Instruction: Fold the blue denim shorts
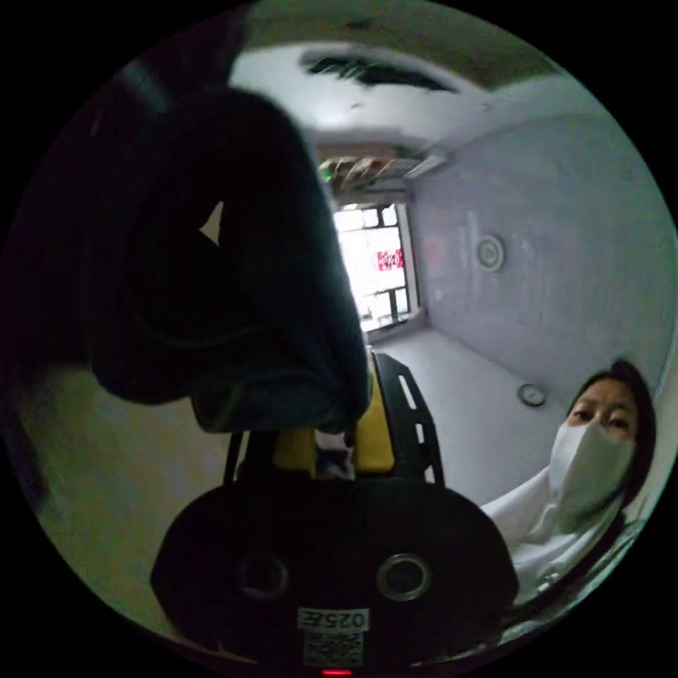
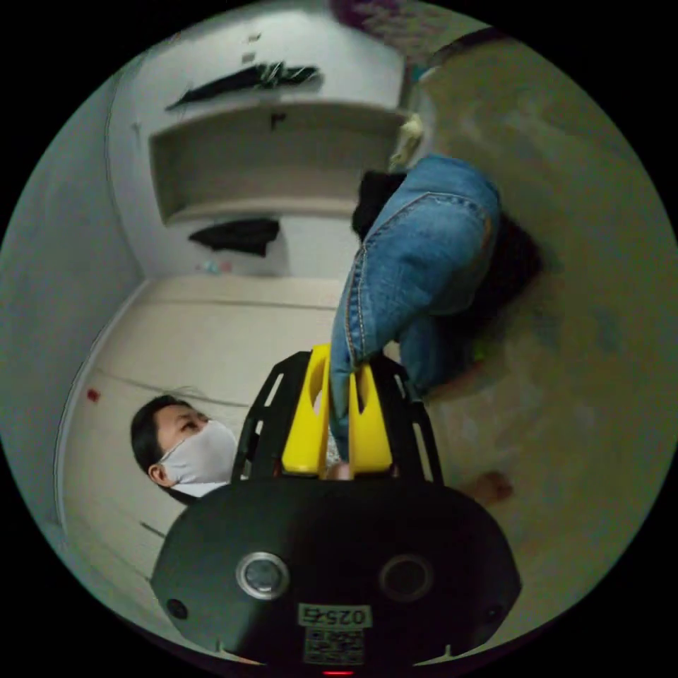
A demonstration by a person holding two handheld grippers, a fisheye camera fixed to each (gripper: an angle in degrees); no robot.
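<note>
Right gripper view caught the right gripper (image 2: 340,395) clamped on the blue denim shorts (image 2: 417,254), cloth hanging between both yellow jaws. Left gripper (image 1: 339,431) sat under the dark, draped denim; its grip couldn't be told.

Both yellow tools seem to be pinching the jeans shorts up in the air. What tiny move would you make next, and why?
Probably lower both tools together toward a flat surface. The right tool is clamped on an edge of the denim shorts, which bunch up beyond it, and in the left gripper view the shorts drape over the left tool. Held aloft and crumpled like this, they likely cannot be folded neatly.
</note>
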